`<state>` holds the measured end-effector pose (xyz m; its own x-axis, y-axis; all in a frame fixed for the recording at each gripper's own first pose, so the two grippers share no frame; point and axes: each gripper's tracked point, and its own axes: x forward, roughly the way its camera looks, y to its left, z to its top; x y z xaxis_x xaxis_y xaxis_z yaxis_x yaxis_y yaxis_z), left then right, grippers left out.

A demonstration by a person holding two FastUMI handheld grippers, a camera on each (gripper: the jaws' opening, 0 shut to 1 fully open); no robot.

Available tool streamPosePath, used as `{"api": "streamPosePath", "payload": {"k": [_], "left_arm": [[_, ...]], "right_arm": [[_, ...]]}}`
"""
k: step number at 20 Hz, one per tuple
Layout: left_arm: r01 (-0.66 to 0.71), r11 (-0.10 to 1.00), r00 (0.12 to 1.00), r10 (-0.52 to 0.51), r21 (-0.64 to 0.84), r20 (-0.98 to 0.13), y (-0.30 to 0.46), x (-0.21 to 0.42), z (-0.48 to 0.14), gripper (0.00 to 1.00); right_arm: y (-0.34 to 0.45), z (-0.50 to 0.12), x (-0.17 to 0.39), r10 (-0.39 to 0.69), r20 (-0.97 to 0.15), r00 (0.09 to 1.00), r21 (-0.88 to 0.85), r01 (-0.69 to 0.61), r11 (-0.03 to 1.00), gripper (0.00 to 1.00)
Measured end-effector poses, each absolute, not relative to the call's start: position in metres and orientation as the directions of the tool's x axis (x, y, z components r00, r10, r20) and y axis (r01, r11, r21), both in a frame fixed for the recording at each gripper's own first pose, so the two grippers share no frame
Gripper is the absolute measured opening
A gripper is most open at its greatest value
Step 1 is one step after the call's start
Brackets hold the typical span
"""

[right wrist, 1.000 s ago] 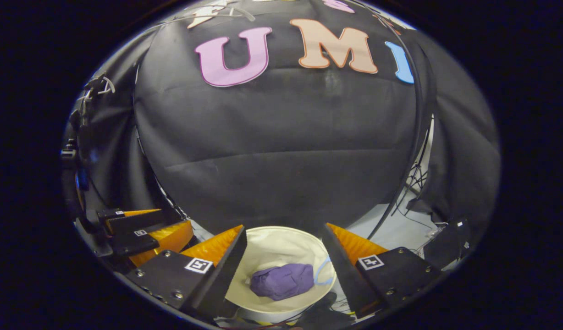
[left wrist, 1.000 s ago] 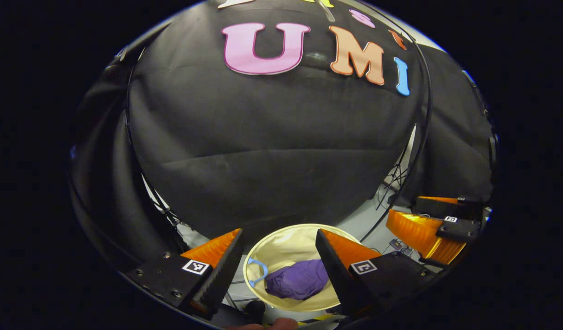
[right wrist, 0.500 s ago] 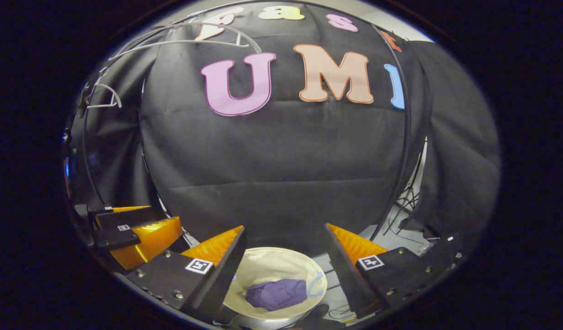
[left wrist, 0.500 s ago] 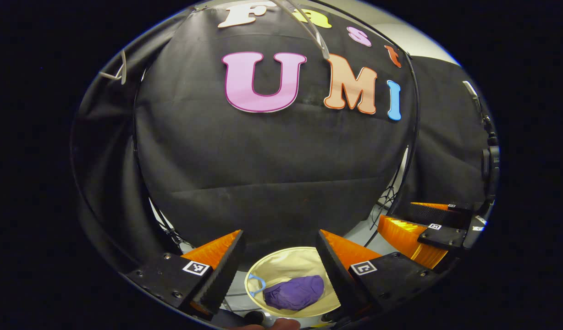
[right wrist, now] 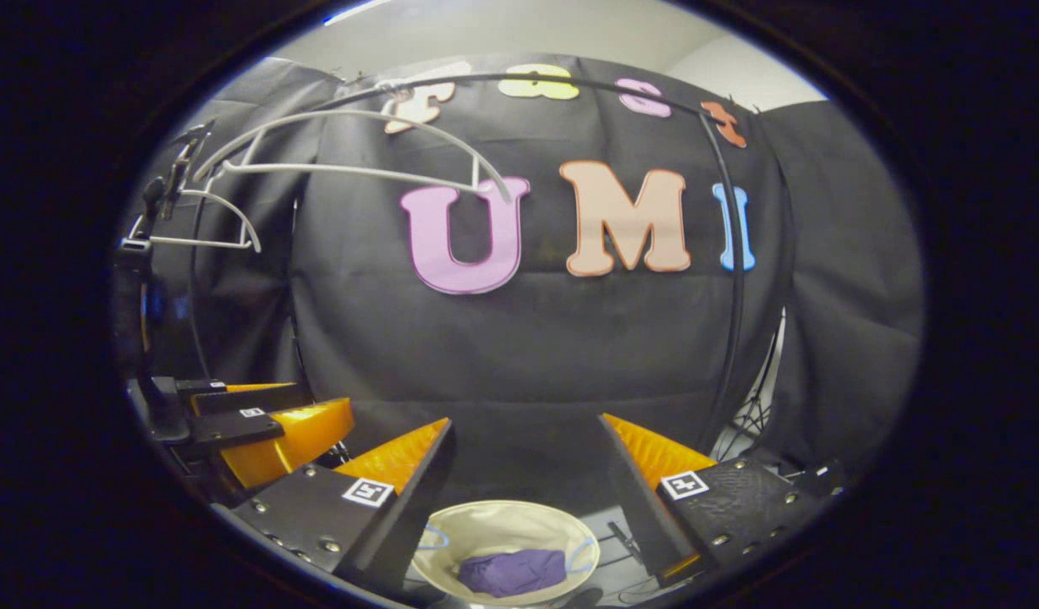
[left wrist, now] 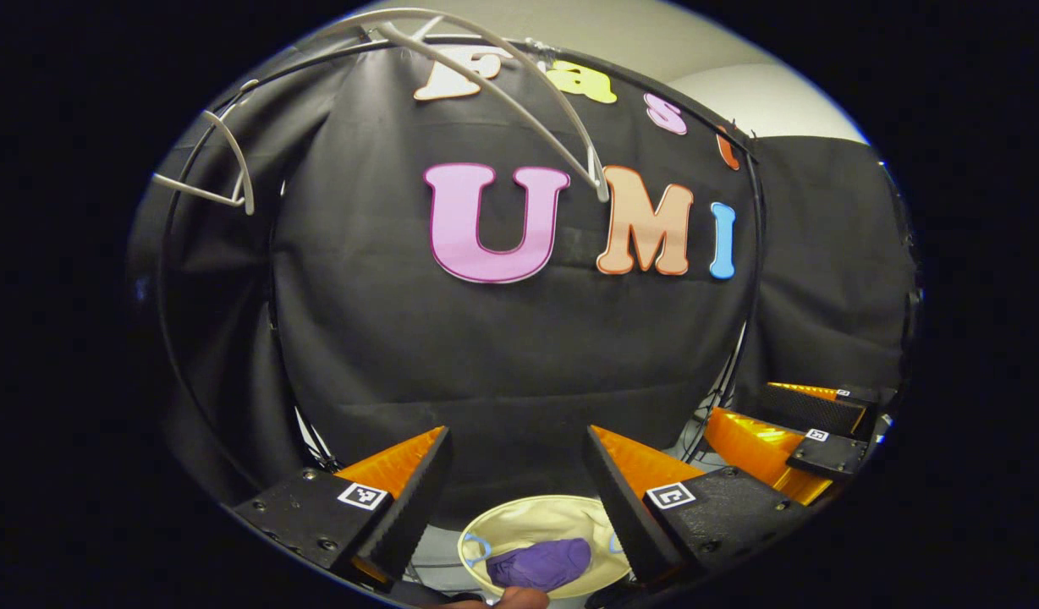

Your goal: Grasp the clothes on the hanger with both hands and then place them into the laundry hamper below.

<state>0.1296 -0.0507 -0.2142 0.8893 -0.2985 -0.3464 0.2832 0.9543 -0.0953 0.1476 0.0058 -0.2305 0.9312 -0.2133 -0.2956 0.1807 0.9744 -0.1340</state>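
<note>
**Purple garment lies in the hamper, both claws empty above it**

Black cloth walls the booth behind everything, with a thin dark hoop frame arching across it. Low at 6 o'clock in the left gripper view stands the laundry hamper (left wrist: 562,512), a round cream-coloured container with small light-blue loop handles on its rim. Inside it lies the clothes (left wrist: 540,564), a single purple garment crumpled into a soft rounded heap on the hamper's bottom, with cream lining bare around it. The right gripper view shows the same hamper (right wrist: 503,518) at 6 o'clock with the purple heap (right wrist: 511,572) resting in it, slightly toward the near side.

Pale hangers (left wrist: 503,89) hang bare at 11 to 12 o'clock; in the right gripper view they (right wrist: 342,148) sit at 10 to 11 o'clock.

The left claw (left wrist: 517,486) stands wide, its fingers well apart and holding nothing, the hamper visible between them. The right claw (right wrist: 526,482) is likewise spread wide and empty. The right claw (left wrist: 790,427) also appears at 4 o'clock in the left gripper view, and the left claw (right wrist: 257,423) at 8 o'clock in the right gripper view.
</note>
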Motion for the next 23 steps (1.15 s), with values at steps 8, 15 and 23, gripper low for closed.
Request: {"api": "streamPosePath", "payload": {"k": [8, 15, 23], "left_arm": [[0.296, 0.951, 0.911, -0.310, -0.094, -0.273, -0.047, 0.116, -0.157, 0.96], [0.262, 0.960, 0.939, -0.276, -0.095, -0.203, -0.052, 0.105, -0.129, 0.92], [0.250, 0.966, 0.943, -0.260, -0.073, -0.208, -0.078, 0.086, -0.124, 0.92]], "right_arm": [[0.033, -0.172, 0.115, -0.154, -0.198, 0.968, -0.130, 0.130, 0.983, 0.98], [0.022, -0.148, 0.085, -0.145, -0.128, 0.981, -0.143, 0.127, 0.982, 1.00], [0.001, -0.134, 0.063, -0.074, -0.084, 0.994, -0.101, 0.066, 0.993, 0.93]]}}
